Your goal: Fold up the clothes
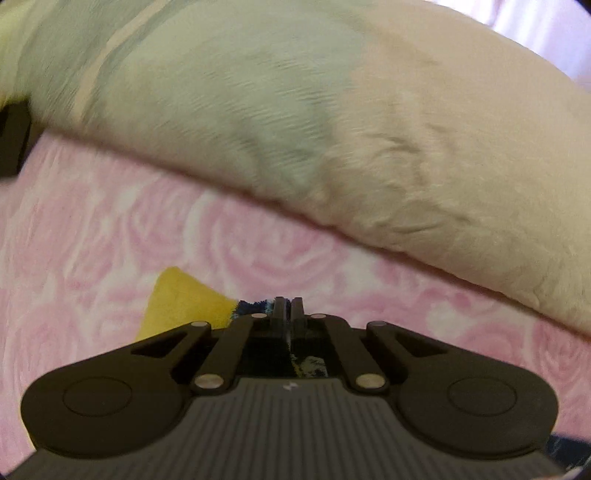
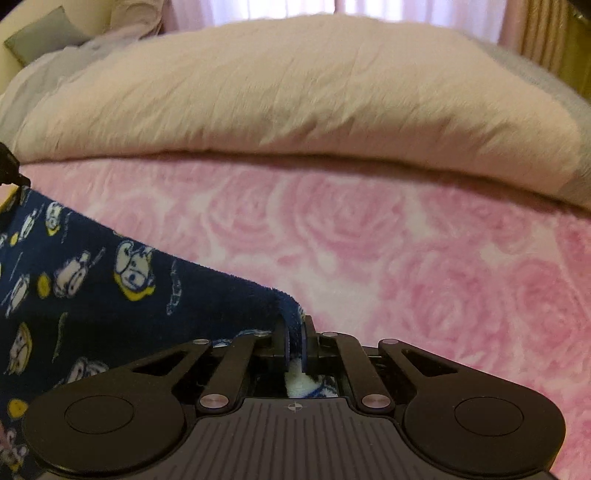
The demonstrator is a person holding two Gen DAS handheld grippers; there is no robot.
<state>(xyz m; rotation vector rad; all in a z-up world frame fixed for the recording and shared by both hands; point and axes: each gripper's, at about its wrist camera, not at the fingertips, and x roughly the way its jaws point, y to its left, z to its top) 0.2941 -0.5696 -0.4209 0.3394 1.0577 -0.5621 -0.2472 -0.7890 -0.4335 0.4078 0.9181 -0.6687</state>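
Navy fleece garment [image 2: 92, 280], printed with white and yellow cartoon figures, is the thing being handled, and it lies over the pink rose-patterned blanket [image 2: 424, 258].

Left wrist view: the left gripper [image 1: 288, 308] has its jaws drawn narrow, almost together, with a dark blue fuzzy edge of the garment [image 1: 255, 307] showing just beside the fingertips and more dark cloth visible under the linkage. It appears pinched there, though the contact itself is hidden by the fingers. A yellow patch of cloth [image 1: 181, 302] sticks out beside the gripper on the blanket [image 1: 110, 229]. Beyond the blanket lies a cream and grey-green duvet [image 1: 424, 155], blurred. No readable writing shows; only a small pale mark sits on the gripper's ribbed body.

Right wrist view: the right gripper [image 2: 294, 334] is closed narrow on a corner of the garment, whose folded edge rises between the two pads [image 2: 281, 345]. From that corner the cloth stretches away taut toward a dark object at the frame edge. White fleece shows under the jaws. The duvet [image 2: 295, 92] lies beyond the blanket, with pale curtains [image 2: 277, 7] behind it. A crosshair mark on the gripper body is the only sign; no lettering can be read.
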